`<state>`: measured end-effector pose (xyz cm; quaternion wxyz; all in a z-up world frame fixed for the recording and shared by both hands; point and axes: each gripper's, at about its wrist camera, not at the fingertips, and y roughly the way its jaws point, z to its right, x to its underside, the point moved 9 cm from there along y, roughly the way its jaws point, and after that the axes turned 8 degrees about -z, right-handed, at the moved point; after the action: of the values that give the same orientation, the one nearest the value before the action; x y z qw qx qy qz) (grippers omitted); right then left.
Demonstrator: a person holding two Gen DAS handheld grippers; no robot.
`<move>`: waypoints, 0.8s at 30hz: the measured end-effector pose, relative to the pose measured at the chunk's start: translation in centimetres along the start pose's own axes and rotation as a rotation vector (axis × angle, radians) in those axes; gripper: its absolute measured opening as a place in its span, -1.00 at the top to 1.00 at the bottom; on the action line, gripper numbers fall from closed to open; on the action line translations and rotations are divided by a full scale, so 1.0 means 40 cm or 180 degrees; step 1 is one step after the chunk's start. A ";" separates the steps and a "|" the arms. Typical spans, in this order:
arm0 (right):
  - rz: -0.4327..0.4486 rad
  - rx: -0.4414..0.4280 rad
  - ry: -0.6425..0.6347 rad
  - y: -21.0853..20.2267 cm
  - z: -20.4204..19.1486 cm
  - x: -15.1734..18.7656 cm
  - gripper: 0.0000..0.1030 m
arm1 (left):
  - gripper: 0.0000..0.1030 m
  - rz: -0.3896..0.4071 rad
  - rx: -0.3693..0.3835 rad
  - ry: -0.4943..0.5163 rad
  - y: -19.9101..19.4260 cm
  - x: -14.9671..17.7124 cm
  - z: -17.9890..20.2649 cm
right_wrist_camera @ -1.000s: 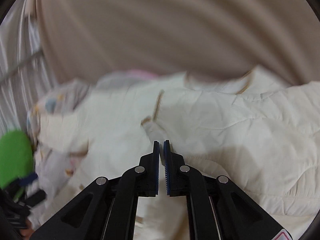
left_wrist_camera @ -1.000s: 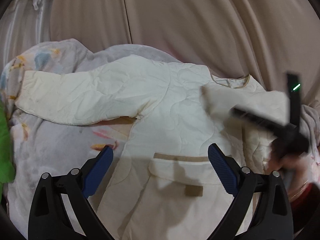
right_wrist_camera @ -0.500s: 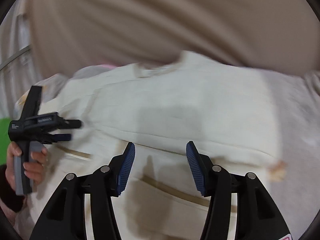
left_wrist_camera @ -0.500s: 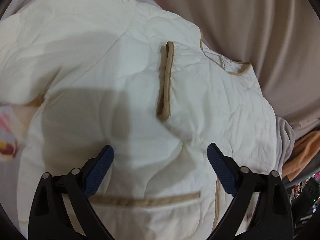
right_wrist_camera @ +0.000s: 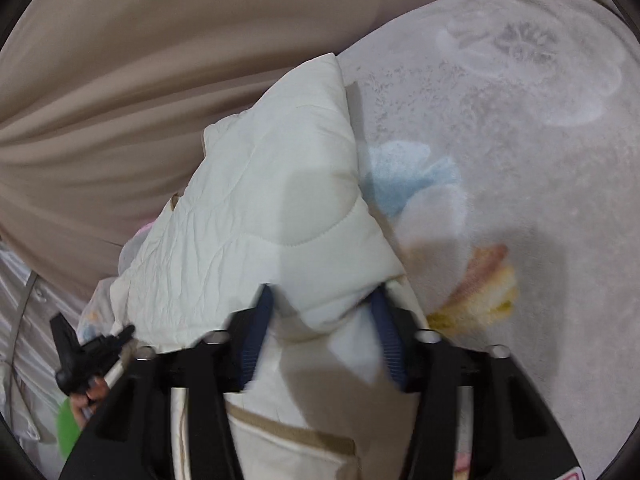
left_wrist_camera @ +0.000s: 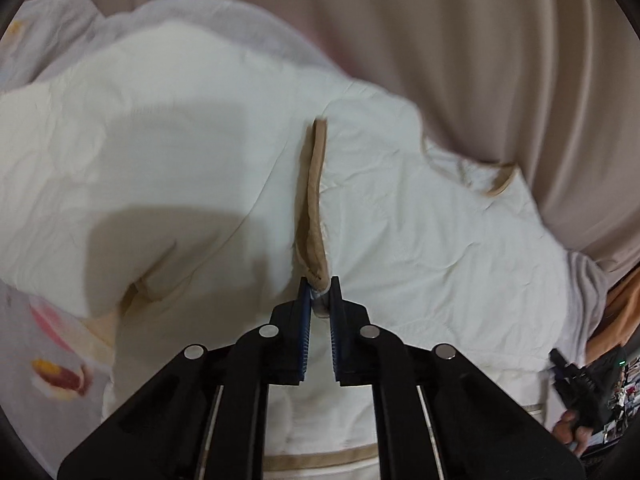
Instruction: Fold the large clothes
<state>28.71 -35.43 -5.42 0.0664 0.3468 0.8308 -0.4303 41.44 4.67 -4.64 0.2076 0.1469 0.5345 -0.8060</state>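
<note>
As its jaws finish closing, the left gripper [left_wrist_camera: 319, 296] pinches the lower end of the tan-trimmed cuff [left_wrist_camera: 313, 200] of a cream quilted jacket [left_wrist_camera: 420, 240]. The right gripper [right_wrist_camera: 320, 344], jaws also just closing, clamps a thick fold of the jacket's sleeve [right_wrist_camera: 260, 220], the padding bulging between its blue pads. The jacket lies spread on a grey floral blanket [right_wrist_camera: 500, 140]; beyond it hangs a beige curtain [left_wrist_camera: 440, 40].

beige curtain [left_wrist_camera: 440, 40] behind | grey floral blanket [right_wrist_camera: 500, 160] beneath | green item [right_wrist_camera: 66, 428], possibly cloth, lower left
</note>
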 end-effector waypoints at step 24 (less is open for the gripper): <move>0.0563 0.1093 -0.0663 -0.024 -0.074 -0.319 -0.14 | 0.77 0.0333 -0.0201 0.0419 0.022 0.052 0.037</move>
<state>38.22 -40.16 2.26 0.1294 0.3781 0.7003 -0.5915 40.04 2.63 -5.71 0.2184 0.2207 0.5637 -0.7654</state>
